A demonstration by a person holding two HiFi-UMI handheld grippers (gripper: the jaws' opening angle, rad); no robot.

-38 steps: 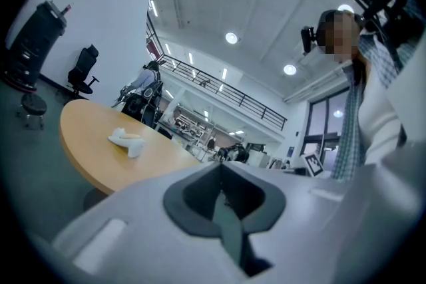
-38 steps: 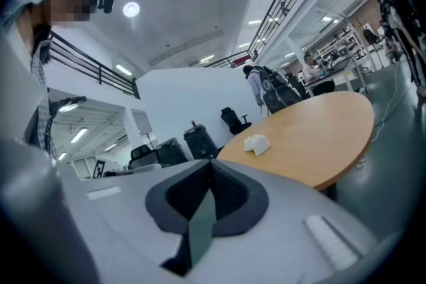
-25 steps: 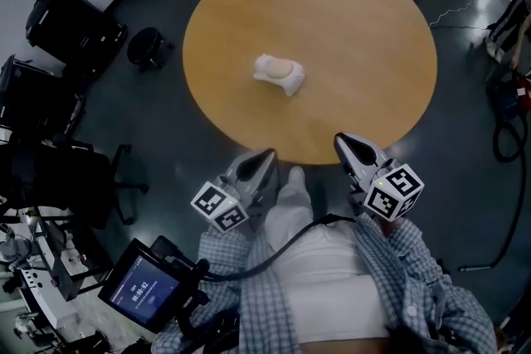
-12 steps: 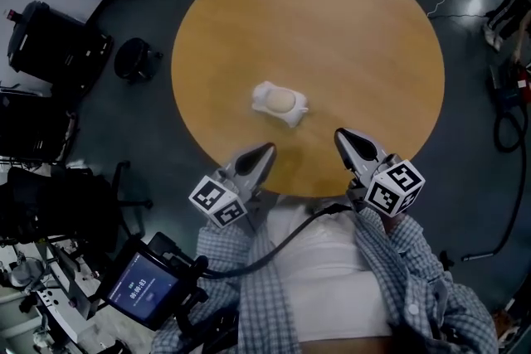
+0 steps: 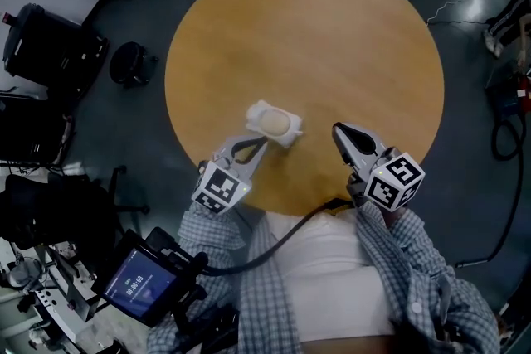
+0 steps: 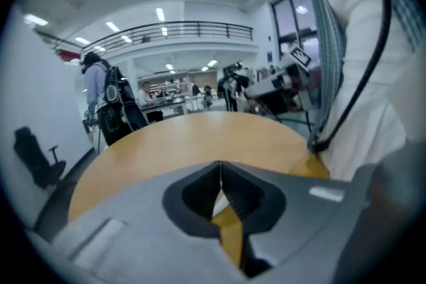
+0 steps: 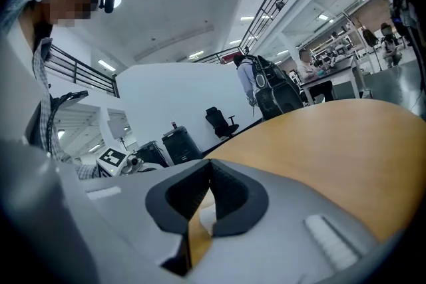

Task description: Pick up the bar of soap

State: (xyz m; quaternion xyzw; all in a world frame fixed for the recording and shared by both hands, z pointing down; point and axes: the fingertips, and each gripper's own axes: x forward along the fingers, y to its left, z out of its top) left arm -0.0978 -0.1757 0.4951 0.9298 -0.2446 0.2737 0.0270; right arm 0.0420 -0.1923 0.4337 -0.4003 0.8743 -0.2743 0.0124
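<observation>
Your left gripper (image 5: 262,142) has its jaws pressed together with nothing between them, and its tips sit just beside the near edge of the white holder (image 5: 256,109) that carries the bar of soap (image 5: 275,122); from the head view you cannot tell whether the tips touch that edge or stop just short of it. The soap is a pale tan oval lying flat in the holder, which rests on the round wooden table (image 5: 332,37), towards your side of it and a little left of the middle. The holder contains only that one bar, and its white rim shows all round it. Your right gripper (image 5: 336,129) also has its jaws closed on nothing; it hangs over the table's near part, to the right of the soap and clearly apart from it, its nose aimed across the tabletop. In the left gripper view the closed tips meet over the wood, and a pale sliver shows through the gap behind them, though it is too small to say whether that is the holder. A similar pale patch shows behind the closed tips in the right gripper view.
</observation>
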